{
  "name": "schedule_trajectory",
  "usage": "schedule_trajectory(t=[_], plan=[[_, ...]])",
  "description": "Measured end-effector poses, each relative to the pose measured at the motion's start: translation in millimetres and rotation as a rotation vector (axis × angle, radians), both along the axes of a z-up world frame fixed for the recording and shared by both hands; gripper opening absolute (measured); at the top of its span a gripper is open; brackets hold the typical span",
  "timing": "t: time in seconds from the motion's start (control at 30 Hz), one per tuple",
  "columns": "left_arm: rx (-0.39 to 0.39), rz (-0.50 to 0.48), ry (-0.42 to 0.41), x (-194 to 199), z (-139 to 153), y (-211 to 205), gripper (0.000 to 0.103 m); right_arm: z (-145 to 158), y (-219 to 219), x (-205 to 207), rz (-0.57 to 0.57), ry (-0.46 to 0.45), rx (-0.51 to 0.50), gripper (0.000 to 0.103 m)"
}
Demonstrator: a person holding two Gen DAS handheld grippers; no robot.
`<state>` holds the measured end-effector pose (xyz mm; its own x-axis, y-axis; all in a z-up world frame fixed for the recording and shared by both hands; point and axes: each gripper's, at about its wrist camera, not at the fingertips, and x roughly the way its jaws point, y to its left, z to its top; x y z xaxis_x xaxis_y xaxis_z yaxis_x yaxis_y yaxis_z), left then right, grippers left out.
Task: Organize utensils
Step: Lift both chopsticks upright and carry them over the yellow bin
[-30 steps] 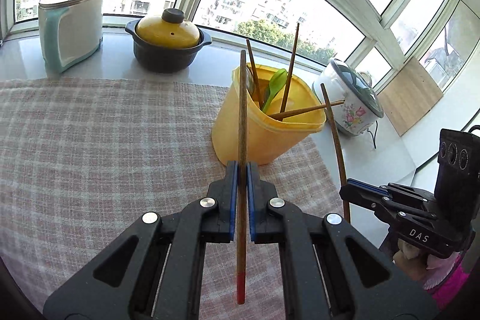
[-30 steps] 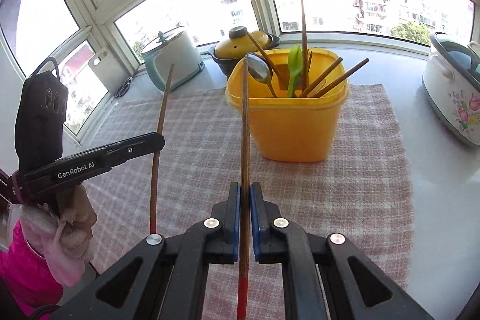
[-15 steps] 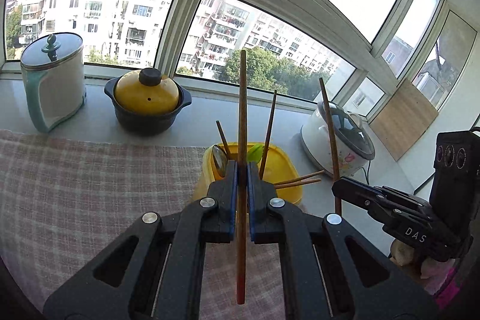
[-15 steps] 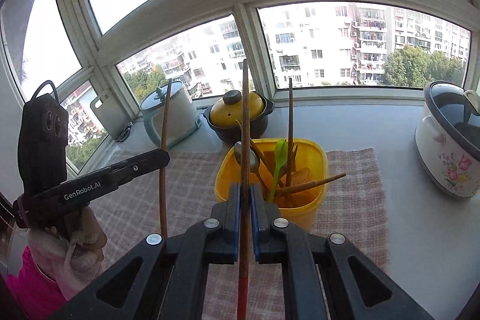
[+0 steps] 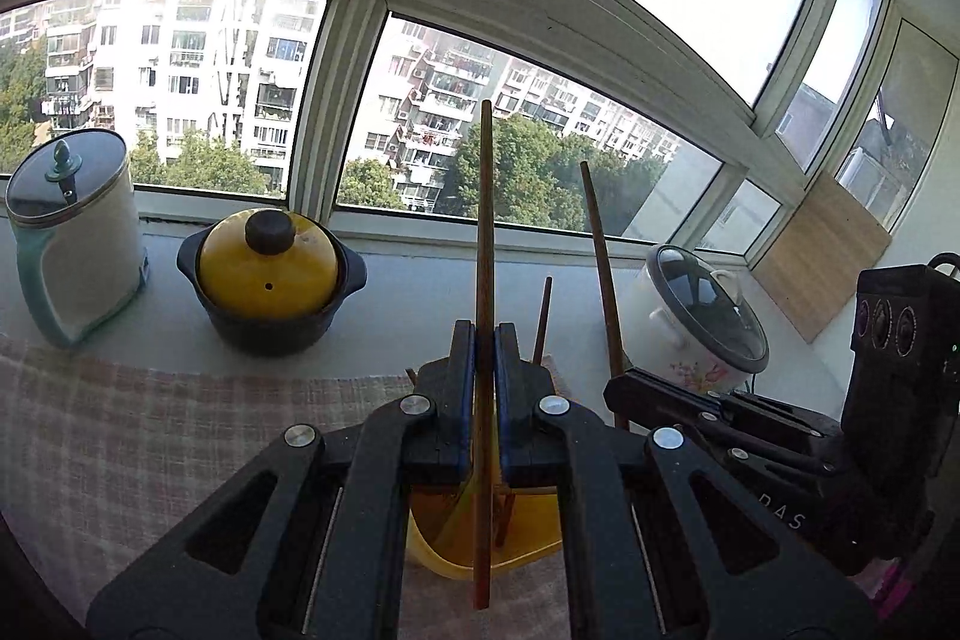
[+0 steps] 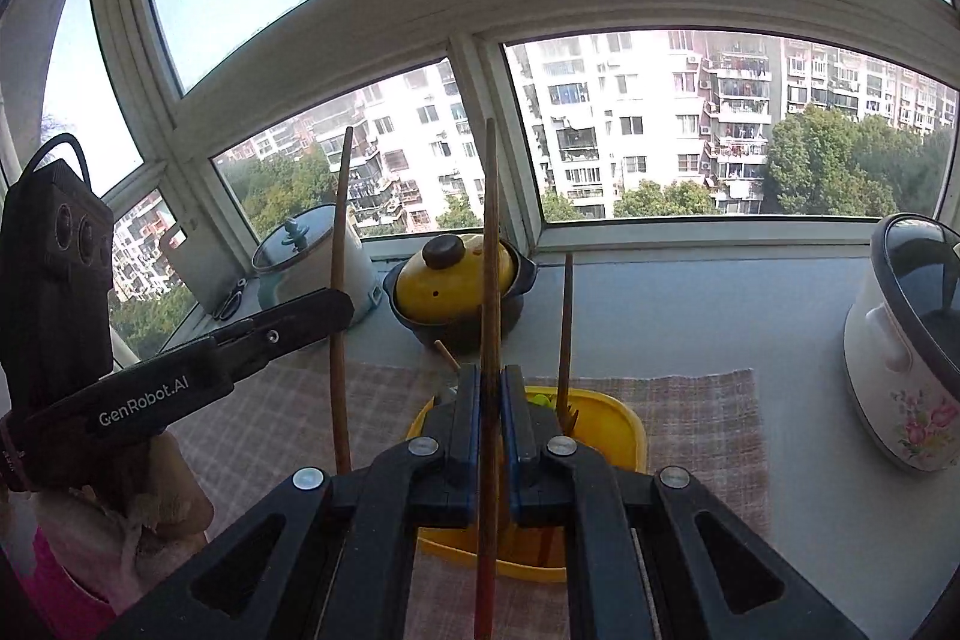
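Both grippers pinch a long brown wooden chopstick apiece. Left gripper (image 5: 485, 340) has its black fingers with blue pads pressed onto the left chopstick (image 5: 483, 220), which stands nearly upright, its tip against the window and its lower end hanging below the jaws. Right gripper (image 6: 491, 382) clamps the right chopstick (image 6: 490, 232) the same way, also close to vertical. Each tool shows in the other's view: the right one at the right edge of the left view, the left one at the left edge of the right view, side by side and apart.

Below and just ahead of the jaws sits the yellow plastic utensil tub (image 6: 624, 430) on a pink checked woven mat (image 6: 702, 412); more chopsticks and something green stand in it. On the grey sill behind are a black pot with yellow lid (image 5: 267, 280), a white and teal lidded kettle (image 5: 69, 232) and a white floral rice cooker (image 6: 906, 340).
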<state>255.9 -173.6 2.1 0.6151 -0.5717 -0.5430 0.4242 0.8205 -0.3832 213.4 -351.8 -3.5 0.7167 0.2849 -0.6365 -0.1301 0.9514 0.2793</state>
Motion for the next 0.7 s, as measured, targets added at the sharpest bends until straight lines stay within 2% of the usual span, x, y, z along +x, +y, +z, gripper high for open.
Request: schedule_trajectory(t=[0.23,0.5,0.7], plan=[[0.013,0.01,0.032,27.0,-17.7,-12.2,0.004,-10.0,1.6,25.9,-0.014,-0.004,-0.017,0.004],[0.025,0.014,0.036,38.7,-27.3,-17.6,0.004,-28.8,4.2,45.5,-0.023,-0.001,-0.05,0.004],[-0.001,-0.006,0.054,40.8,-36.7,-18.5,0.004,-41.4,4.3,45.5,-0.031,-0.01,-0.055,0.004]])
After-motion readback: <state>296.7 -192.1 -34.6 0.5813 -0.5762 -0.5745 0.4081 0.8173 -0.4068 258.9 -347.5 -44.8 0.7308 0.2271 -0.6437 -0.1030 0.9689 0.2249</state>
